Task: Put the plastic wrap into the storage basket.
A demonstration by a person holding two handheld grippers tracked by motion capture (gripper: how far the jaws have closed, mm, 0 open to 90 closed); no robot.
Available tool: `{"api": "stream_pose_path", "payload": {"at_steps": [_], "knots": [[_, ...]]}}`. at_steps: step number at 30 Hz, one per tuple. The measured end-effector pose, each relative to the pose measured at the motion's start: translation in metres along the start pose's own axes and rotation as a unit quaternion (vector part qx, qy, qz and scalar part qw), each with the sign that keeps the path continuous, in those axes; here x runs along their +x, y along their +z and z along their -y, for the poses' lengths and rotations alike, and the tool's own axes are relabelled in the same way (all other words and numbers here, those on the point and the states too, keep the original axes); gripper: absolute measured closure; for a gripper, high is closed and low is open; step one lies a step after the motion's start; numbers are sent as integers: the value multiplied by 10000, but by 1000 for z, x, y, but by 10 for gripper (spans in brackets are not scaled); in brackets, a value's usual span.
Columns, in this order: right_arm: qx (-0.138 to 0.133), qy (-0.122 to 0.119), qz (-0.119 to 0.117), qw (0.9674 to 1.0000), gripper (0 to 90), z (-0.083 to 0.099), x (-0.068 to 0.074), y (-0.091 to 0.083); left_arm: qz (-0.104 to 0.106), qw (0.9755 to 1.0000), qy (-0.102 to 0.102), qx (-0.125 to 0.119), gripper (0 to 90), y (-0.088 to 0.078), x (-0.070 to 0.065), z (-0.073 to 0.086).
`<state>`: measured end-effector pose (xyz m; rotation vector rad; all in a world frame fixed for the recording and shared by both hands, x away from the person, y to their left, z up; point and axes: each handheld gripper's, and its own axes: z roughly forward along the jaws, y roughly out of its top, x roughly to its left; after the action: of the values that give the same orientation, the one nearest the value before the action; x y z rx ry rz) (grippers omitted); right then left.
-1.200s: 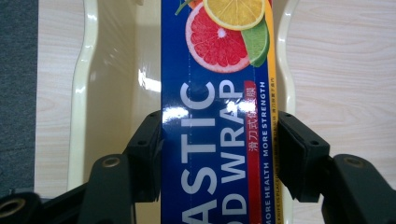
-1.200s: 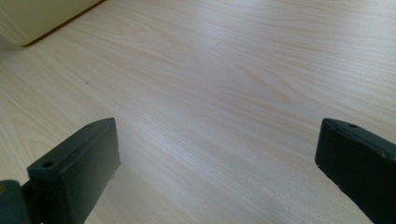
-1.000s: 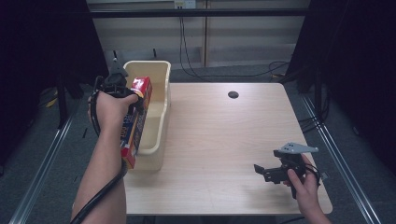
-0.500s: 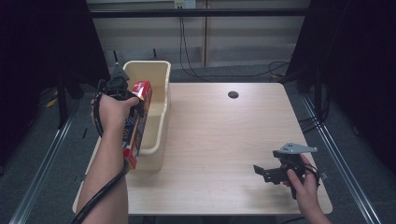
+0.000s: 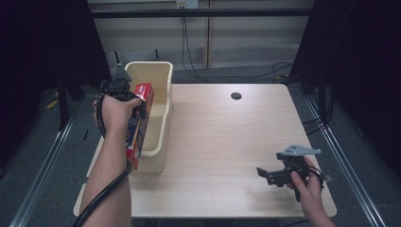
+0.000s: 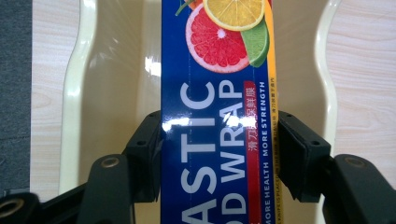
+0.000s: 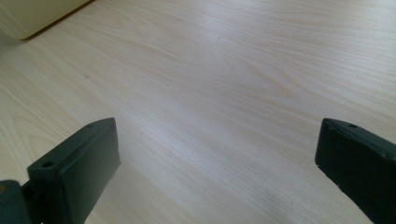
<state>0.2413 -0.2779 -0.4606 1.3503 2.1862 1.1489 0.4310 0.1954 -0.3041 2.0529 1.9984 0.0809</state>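
Pale wooden surface [image 5: 217, 142], ringed by dark curtains, is seen from above, with a cream bin [image 5: 158, 80] set along its left edge. A long plastic wrap box [image 6: 217, 116] is held lengthwise over the bin by the left claw [image 5: 137, 111], whose jaws are pressed flat on the box's two long sides. Its near end is seen over the bin's near rim in the high view, so a snag on lowering seems possible. A slip also seems possible, as the glossy card is gripped by two small pads [image 6: 149, 154]. Near the front right corner, the right claw [image 5: 264, 173] is held low over bare wood, jaws wide apart and holding nothing.
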Motion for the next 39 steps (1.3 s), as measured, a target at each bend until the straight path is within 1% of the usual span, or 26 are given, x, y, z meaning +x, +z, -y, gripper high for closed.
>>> {"api": "stream_pose_path", "payload": {"at_steps": [2,4,5,6,8,12,13,14,15,16,17,18,21,22,23,24,25,27,29,31,32,34,36,37,38,39], "knots": [[13,-19,-12,10000,0,0,0,0,12,10000,0,35,406,1,0,-1],[18,-22,-3,10000,0,0,0,1,31,10000,-83,21,406,3,-2,-1],[21,-10,5,10000,0,0,0,0,2,10000,-36,33,406,3,-1,-1],[15,-16,-24,10000,0,0,0,0,16,10000,-65,50,406,4,-1,-1],[27,-14,-6,10000,0,0,0,1,31,9999,-118,62,405,5,-1,-1],[38,-7,-12,10000,0,1,0,1,10,9999,-104,108,404,8,-1,-3],[30,-21,-10,10000,0,1,0,1,34,9999,-124,112,404,9,-1,-3],[32,-16,-9,10000,0,1,0,1,-26,9998,-84,157,404,9,0,-3],[29,-17,-4,10000,0,1,0,1,-27,9998,-142,152,403,11,-1,-4],[29,-17,-4,10000,0,1,0,1,-43,9998,-113,170,403,12,-1,-4],[37,-16,-8,10000,0,1,-1,1,-11,9997,-142,198,403,14,-2,-5],[32,-10,-11,10000,0,1,-1,1,-30,9996,-137,227,402,14,-2,-5],[67,-10,-13,10000,0,1,-1,1,-73,9995,-38,311,401,16,-1,-7],[67,-10,-13,10000,0,1,-1,1,-72,9995,-52,299,401,17,-1,-7],[68,-5,-21,10000,0,1,-1,1,-31,9994,-137,322,401,18,-2,-7],[68,-5,-21,10000,0,1,-1,1,-39,9994,-165,309,401,18,-2,-7],[56,-2,-12,10000,0,1,-1,1,-21,9993,-170,331,400,19,-2,-7],[56,-8,-12,10000,0,1,-1,1,-92,9993,-63,351,400,18,-1,-8],[63,7,8,10000,0,1,-1,1,-57,9993,-99,349,399,18,0,-8],[67,16,10,10000,0,1,-1,1,-77,9995,-201,251,398,20,-1,-8],[64,15,29,10000,0,1,-1,1,-33,9993,-197,309,398,19,0,-8],[63,13,16,10000,0,1,-2,2,-16,9993,-193,322,398,20,1,-8],[65,14,32,10000,0,1,-2,2,-19,9993,-196,327,397,21,0,-8],[60,9,23,10000,0,1,-2,1,-67,9994,-185,292,397,22,0,-8],[60,9,23,10000,0,1,-2,1,-28,9992,-141,372,397,22,0,-8],[59,8,24,10000,0,1,-2,2,-39,9992,-206,345,397,23,-1,-8]]}}
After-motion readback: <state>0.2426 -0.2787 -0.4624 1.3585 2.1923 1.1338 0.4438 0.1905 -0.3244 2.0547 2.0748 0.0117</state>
